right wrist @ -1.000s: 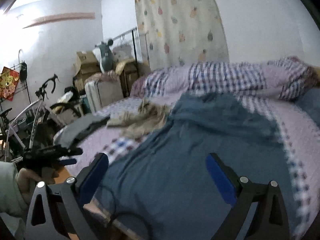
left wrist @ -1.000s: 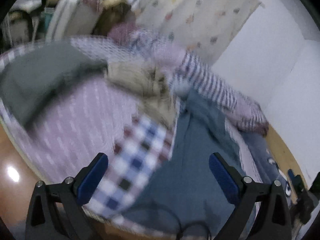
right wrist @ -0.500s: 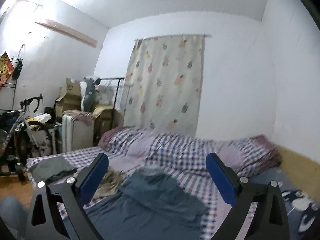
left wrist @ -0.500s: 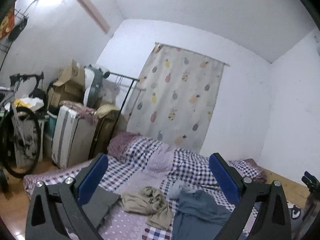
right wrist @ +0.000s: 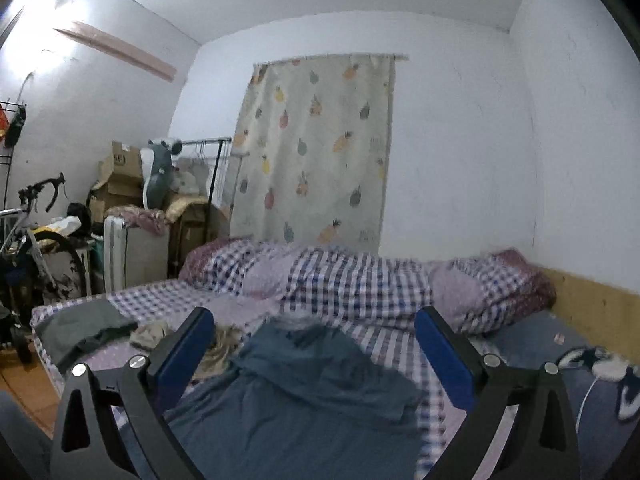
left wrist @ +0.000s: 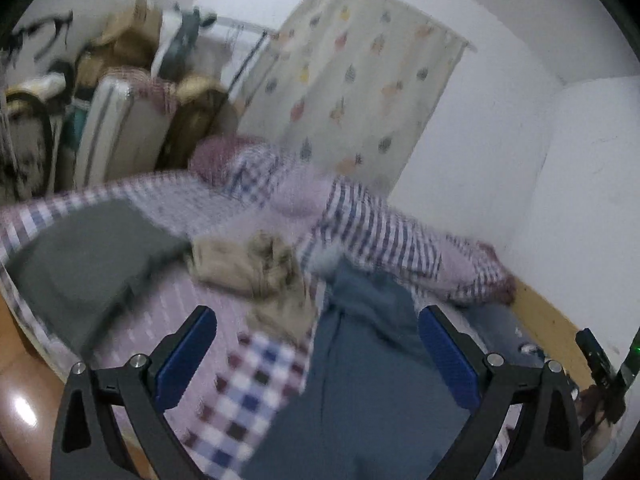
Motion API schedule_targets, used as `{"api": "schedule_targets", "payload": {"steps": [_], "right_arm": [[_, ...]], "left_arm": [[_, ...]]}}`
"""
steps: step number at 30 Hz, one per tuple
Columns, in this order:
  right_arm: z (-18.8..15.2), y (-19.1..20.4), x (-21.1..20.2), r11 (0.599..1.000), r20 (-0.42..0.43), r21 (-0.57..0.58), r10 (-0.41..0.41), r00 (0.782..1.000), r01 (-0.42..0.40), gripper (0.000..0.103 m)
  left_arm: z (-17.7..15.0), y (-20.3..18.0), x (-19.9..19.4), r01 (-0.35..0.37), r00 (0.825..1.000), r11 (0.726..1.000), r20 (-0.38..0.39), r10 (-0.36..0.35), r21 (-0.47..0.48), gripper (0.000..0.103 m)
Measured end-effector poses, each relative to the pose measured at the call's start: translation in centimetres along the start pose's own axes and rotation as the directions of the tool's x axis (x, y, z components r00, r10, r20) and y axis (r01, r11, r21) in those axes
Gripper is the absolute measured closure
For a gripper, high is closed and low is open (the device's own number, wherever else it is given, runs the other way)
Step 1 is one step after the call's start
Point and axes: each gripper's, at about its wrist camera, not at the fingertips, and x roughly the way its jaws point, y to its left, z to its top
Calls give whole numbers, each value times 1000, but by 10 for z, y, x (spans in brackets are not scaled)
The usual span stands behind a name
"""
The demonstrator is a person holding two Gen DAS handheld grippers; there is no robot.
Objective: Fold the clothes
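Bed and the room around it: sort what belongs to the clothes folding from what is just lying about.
For the folding:
blue garment
tan garment
grey garment

Just lying about:
checked duvet
bicycle
cardboard boxes
pineapple curtain

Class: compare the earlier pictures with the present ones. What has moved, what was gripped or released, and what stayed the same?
The left gripper has tipped back down toward the bed; half a second ago it faced the curtain and walls. The right gripper has dipped slightly. Both stay open and empty; nothing was gripped or released. The blue garment, tan garment and grey garment lie where they were.
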Motion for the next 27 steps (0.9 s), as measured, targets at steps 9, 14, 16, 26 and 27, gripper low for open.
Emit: {"api": "schedule_targets", "payload": {"steps": [9,14,16,26,27], "right_arm": [[-98,29,29,986,-118,160,53,992,-34,1],[-144,34,46,972,-196,221,130,972,-85,1],[-152,33,52,962,-218,253,157,963,-100,1],[-177,36,68,933,-284,327,247,927,-148,1],[-177,38,69,934,-285,322,250,925,-153,1]], "left_arm": [[-106,42,77,-69,944,988,-329,19,-141,1],[-135,58,101,-113,891,973,-454,10,-200,1],[-142,64,108,-128,877,963,-480,-1,-236,1],[-168,66,132,-207,816,958,-575,58,-197,7],[-169,65,131,-210,814,959,-577,62,-193,10]]}}
